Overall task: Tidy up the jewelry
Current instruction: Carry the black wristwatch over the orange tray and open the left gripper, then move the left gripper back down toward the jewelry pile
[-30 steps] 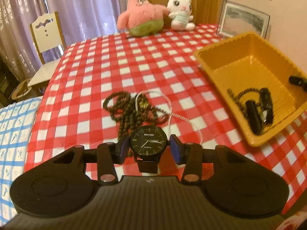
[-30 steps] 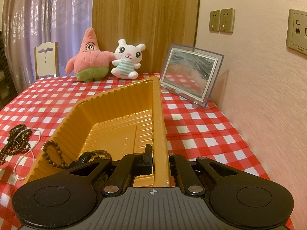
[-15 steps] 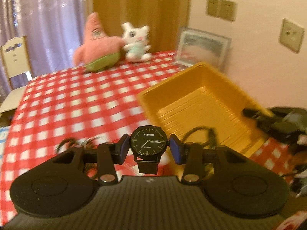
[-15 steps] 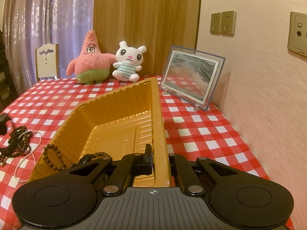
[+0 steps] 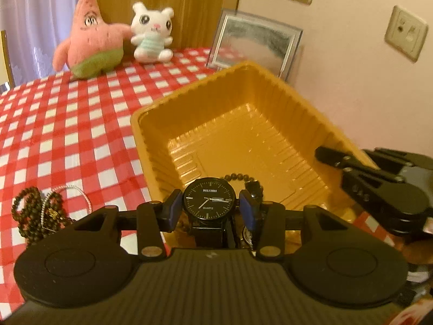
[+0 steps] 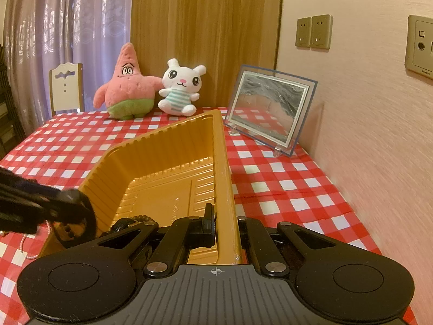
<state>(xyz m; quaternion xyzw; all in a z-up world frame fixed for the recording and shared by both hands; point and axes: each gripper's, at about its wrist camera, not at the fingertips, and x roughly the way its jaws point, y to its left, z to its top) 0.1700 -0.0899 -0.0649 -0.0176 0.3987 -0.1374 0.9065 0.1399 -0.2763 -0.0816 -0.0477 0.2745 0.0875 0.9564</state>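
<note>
Watch (image 5: 207, 200) strap hiding behind left claw (image 5: 207, 208) gripping it; now hovering over tray (image 5: 189, 94), beads earlier. Right claw (image 6: 226, 226) clamping tray wall.

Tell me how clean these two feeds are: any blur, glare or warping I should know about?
Left wrist view: warm orange cast, fisheye bending at the edges, soft smear on the plush toys and tablecloth; the watch in the left tongs stays sharp. Right wrist view: sharper overall, tray and picture frame crisp, but the left tongs at the left edge are blurred.
</note>
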